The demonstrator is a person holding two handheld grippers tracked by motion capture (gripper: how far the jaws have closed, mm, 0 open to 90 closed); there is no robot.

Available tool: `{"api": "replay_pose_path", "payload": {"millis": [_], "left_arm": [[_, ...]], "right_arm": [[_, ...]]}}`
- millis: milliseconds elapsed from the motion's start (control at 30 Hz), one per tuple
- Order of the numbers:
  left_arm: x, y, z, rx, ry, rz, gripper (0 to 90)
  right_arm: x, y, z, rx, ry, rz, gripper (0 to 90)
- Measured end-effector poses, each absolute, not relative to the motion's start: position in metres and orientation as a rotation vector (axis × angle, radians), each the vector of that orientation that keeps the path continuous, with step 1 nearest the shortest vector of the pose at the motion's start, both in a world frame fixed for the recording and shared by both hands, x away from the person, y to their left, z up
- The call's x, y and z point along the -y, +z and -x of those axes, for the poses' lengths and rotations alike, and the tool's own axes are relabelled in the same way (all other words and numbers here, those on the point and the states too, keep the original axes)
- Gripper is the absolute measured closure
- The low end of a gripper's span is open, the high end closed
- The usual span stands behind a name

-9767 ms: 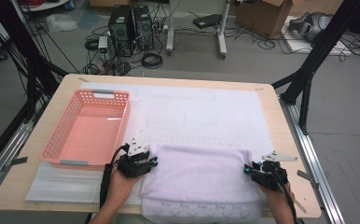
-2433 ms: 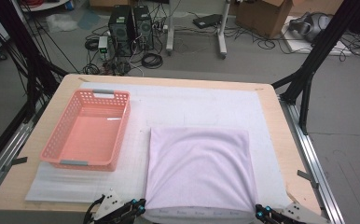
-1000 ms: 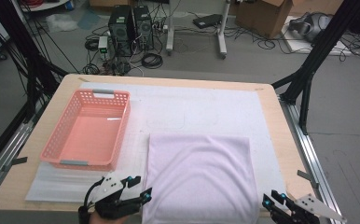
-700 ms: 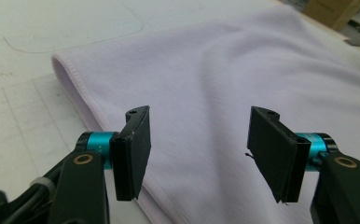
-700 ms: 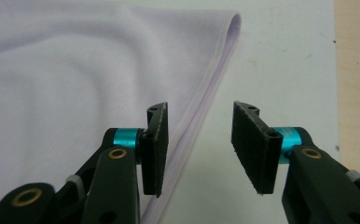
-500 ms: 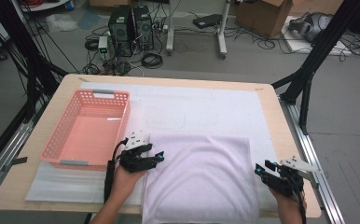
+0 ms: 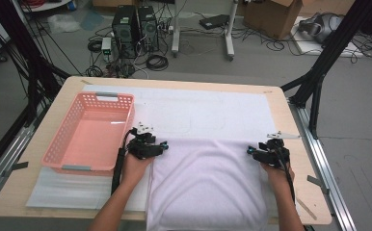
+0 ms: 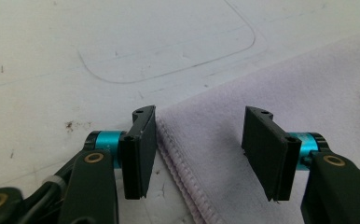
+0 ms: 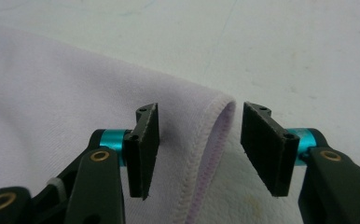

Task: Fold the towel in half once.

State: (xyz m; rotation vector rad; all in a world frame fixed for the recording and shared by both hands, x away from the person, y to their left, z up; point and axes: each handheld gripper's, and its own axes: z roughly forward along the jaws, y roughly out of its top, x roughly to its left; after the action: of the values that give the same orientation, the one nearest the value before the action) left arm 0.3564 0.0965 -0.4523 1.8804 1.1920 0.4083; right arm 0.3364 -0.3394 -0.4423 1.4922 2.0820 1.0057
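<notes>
Grey floor [image 7: 39,72], tangled cables [image 7: 157,61], two computer towers [image 7: 135,23], cardboard box [image 7: 273,12], black frame struts [image 7: 326,53], wooden tabletop [image 7: 290,118].

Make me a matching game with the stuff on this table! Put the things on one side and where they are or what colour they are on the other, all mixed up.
Things:
1. basket
2. towel
3. left gripper
4. right gripper

Descriptions:
A. pale purple, spread flat on the table's near side
B. open at the towel's far right corner
C. pink, standing at the table's left
D. open at the towel's far left corner

Pairs: 1-C, 2-A, 3-D, 4-B
</notes>
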Motion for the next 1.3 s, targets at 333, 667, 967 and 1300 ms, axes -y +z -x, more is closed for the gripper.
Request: {"api": "replay_pose_path", "payload": {"millis": [333, 667, 967, 1300], "left_arm": [[-0.095, -0.448, -0.356, -1.177, 0.462, -1.924, 84.8], [-0.095, -0.421, -0.384, -1.211, 0.535, -1.862, 87.1], [-0.097, -0.41, -0.406, -1.256, 0.536, -1.757, 87.3], [-0.094, -0.422, -0.41, -1.267, 0.539, -1.825, 87.2]], "right_arm": [[0.337, -0.443, -0.336, -2.109, 0.962, -1.451, 86.3], [0.348, -0.424, -0.353, -2.002, 1.042, -1.416, 88.2], [0.347, -0.412, -0.373, -1.964, 1.058, -1.402, 88.2], [0.347, -0.439, -0.387, -2.067, 0.983, -1.563, 46.8]]}}
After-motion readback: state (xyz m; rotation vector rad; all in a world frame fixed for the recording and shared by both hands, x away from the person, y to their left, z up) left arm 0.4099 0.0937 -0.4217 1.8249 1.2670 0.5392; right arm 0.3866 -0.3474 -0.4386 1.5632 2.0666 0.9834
